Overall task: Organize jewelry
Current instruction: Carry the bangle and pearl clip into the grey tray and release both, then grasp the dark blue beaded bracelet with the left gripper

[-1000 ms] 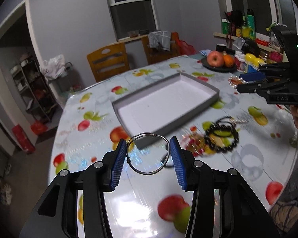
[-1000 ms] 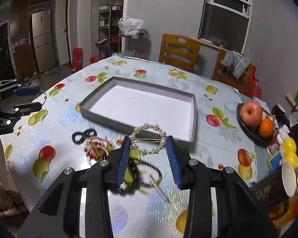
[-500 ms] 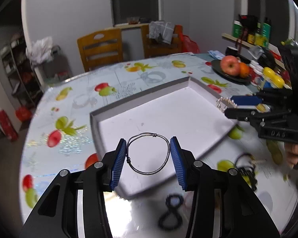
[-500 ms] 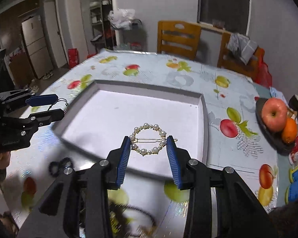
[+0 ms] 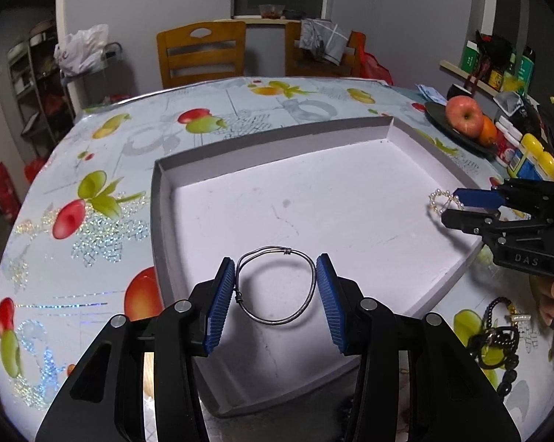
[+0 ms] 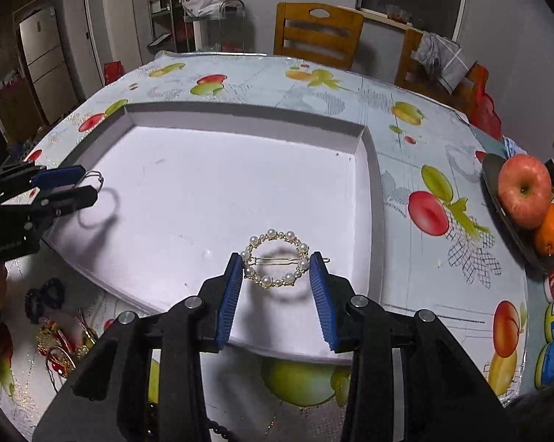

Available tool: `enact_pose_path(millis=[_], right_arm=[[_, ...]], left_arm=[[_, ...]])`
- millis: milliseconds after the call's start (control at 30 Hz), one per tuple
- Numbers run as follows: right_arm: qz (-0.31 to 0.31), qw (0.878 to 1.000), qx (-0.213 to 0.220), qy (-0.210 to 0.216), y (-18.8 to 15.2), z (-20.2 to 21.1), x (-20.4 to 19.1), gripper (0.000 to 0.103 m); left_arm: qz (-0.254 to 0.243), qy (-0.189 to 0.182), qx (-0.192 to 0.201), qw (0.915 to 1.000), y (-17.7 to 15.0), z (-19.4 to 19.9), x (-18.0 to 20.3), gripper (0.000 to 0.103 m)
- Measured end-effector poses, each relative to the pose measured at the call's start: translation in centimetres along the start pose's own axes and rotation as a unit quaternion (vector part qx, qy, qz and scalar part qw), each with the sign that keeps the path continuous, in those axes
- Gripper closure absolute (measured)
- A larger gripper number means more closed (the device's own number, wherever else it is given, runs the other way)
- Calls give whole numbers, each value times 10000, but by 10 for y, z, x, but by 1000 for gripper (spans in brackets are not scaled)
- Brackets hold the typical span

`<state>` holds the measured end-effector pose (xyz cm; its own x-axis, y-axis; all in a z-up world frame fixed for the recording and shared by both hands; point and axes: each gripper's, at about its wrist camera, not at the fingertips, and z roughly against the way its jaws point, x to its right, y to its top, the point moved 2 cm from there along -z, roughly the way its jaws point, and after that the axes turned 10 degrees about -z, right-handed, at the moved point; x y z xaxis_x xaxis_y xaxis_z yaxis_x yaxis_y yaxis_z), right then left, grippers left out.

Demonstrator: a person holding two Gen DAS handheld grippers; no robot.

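My left gripper (image 5: 275, 272) is shut on a thin silver wire bangle (image 5: 273, 321), which it holds just above the near left part of the tray's white floor. The shallow grey tray (image 5: 159, 221) lies on the fruit-print table. My right gripper (image 6: 275, 262) is shut on a round pearl hair clip (image 6: 265, 280) over the tray's (image 6: 374, 221) near right part. Each wrist view shows the other gripper from the side: the right gripper (image 5: 457, 206) with the pearl clip (image 5: 437, 199), and the left gripper (image 6: 81, 186) with the bangle (image 6: 97, 176). Both pieces cast shadows on the floor.
A black bead bracelet (image 5: 497, 346) lies right of the tray's near corner. A black hair tie (image 6: 45, 294) and red-gold jewellery (image 6: 59, 346) lie by the front edge. A fruit plate with an apple (image 6: 523, 191), bottles (image 5: 530, 154) and wooden chairs (image 5: 201, 51) stand beyond.
Both grippers have moved forward and down, from the table in front of the tray to over its white floor. Each still carries its piece, and the jaw widths look the same.
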<state>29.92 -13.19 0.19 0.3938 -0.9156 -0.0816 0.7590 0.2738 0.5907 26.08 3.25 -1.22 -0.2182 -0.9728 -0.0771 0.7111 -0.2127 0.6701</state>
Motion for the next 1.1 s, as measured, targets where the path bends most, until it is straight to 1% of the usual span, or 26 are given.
enact_pose_path(millis=[100,133,200,233,267,367,600,667,700,767,933,1100], right_arm=[[-98,9999,25,44,-1,0,2,65],[-130,9999,21,41,-1,0,3,63],[-174,9998,37,18,-1,1,4,55],[-195,9998,39,27,-2,1,5,50],[-197,9998,25,12,-3,1,5,50],[-300,9995,60,85,-8,4,6,50],[-409,9990,162,35,-16,12,4,50],[-436,9986,301,-25,-17,16,4,50],[-445,9983,385,12,-19,20,3,50],[-484,9972,555,94,-21,33,2,45],[-357,9966,726,170,-34,59,-7,44],[-321,9958,817,246,-59,82,-13,43]], left_arm=[[-22,-19,-17,10000,-2,-1,1,55],[-40,4,-8,10000,-3,-1,1,53],[-79,13,51,10000,-4,1,2,38],[-114,21,100,9999,-5,2,4,35],[-136,46,123,9998,-5,3,4,33],[-136,51,132,9998,-7,3,4,33],[-114,63,246,9996,-6,11,4,33],[-86,29,299,9995,-7,16,4,33],[-65,13,347,9994,-7,21,3,33],[-55,-21,417,9991,-8,31,4,33],[8,-114,490,9987,-24,54,7,33],[170,-220,508,9983,-50,74,9,33]])
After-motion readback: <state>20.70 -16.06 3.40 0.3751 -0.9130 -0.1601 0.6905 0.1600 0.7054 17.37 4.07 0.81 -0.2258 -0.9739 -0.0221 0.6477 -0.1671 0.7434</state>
